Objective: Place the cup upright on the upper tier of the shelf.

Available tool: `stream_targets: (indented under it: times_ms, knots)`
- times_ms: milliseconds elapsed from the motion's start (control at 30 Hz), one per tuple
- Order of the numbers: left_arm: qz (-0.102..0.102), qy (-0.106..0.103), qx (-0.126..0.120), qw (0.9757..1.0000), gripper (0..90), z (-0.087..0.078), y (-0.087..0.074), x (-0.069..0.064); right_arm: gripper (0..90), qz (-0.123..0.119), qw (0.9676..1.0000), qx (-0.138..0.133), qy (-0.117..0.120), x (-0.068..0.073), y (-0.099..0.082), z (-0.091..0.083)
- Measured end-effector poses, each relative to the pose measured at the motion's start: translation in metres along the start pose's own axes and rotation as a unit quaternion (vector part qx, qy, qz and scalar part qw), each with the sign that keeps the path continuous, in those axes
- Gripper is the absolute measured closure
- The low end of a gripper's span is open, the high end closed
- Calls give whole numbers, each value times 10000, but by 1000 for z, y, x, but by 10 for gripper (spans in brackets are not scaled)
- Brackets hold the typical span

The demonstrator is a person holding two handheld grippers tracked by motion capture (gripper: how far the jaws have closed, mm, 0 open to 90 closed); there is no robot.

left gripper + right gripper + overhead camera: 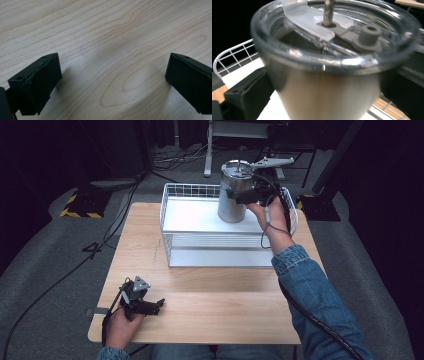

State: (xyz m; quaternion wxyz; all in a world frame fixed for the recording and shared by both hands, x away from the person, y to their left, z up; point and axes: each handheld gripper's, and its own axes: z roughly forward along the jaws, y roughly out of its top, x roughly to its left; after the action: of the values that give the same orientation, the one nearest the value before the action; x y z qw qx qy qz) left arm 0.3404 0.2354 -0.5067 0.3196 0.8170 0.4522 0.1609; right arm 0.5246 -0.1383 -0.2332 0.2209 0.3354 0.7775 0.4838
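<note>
Dark floor surrounded the wooden worktop (pixel 210 305). At upper right of the frame, the right hand-held gripper (pixel 252 195) clasped the steel cup (pixel 234 195) above the white wire basket (pixel 170 215). It probably needed lowering upright and slowly. The left hand-held gripper (pixel 150 306) rested released at lower left.

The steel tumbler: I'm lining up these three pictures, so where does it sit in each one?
High view: the steel tumbler stands upper centre, inside the white wire basket, with the right gripper around it.
Left gripper view: bare wooden table between open jaws, no tumbler.
Right gripper view: it looms close, centre, clear lid on top.
Shared landmark: the basket's white wire rim.
</note>
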Motion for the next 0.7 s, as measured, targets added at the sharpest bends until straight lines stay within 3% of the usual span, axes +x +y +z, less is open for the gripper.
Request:
stream_targets:
  times_ms: [700]
  knots:
    - [45,14,14,10000,9,0,0,1,0,-218,9991,-230,288,5,-18,-79]
